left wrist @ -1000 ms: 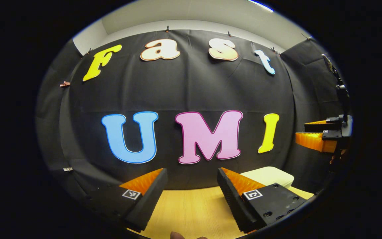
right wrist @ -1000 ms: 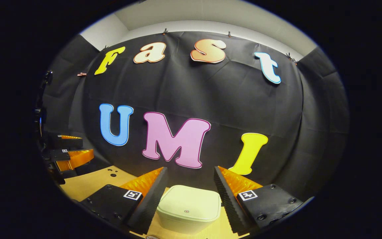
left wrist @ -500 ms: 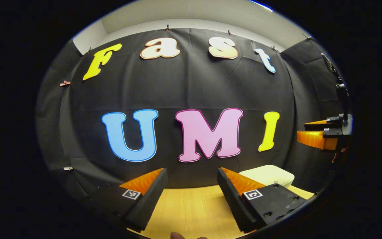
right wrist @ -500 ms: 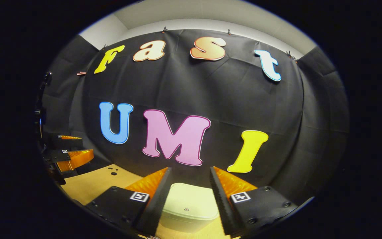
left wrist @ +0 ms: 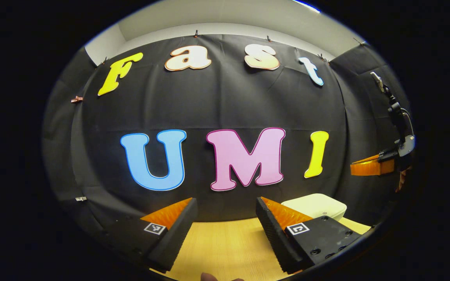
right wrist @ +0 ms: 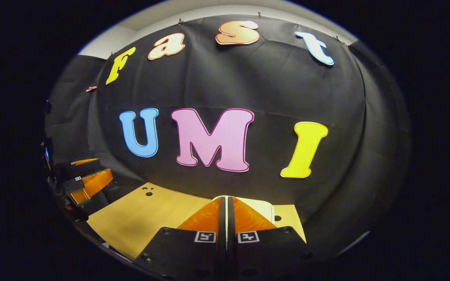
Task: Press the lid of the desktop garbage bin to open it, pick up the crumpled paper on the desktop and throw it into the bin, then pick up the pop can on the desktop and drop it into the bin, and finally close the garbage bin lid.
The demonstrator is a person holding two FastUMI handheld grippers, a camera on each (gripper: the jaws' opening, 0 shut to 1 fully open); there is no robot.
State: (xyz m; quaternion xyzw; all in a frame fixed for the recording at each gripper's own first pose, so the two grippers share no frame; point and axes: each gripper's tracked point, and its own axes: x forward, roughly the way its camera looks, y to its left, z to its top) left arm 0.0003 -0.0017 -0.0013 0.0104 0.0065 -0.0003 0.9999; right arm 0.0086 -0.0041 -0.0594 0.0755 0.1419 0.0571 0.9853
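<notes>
Left gripper view: left gripper (left wrist: 225, 218) hangs over the near part of the tabletop (left wrist: 225, 249), jaws spread wide, nothing between them. The garbage bin (left wrist: 315, 205) stands ahead and to the right, near the tabletop's back edge by the cloth wall, lid down. The right gripper (left wrist: 367, 168) shows far right, above the bin and a little to its right; here its fingers read as one closed wedge.

Right gripper view: right gripper (right wrist: 227, 212) has its fingers pressed together, holding nothing. The bin's lid (right wrist: 264, 207) lies directly ahead and below the tips, partly hidden behind them; cannot tell whether the tips touch it. Left gripper (right wrist: 88, 183) sits well apart at the tabletop's left side.

Judgement: the right gripper is the nearer one and lined up over the lid; the coming move is a straight push down on the lid to pop it.

Contents of bin: hidden, lid down. Crumpled paper and can: location not established.
</notes>
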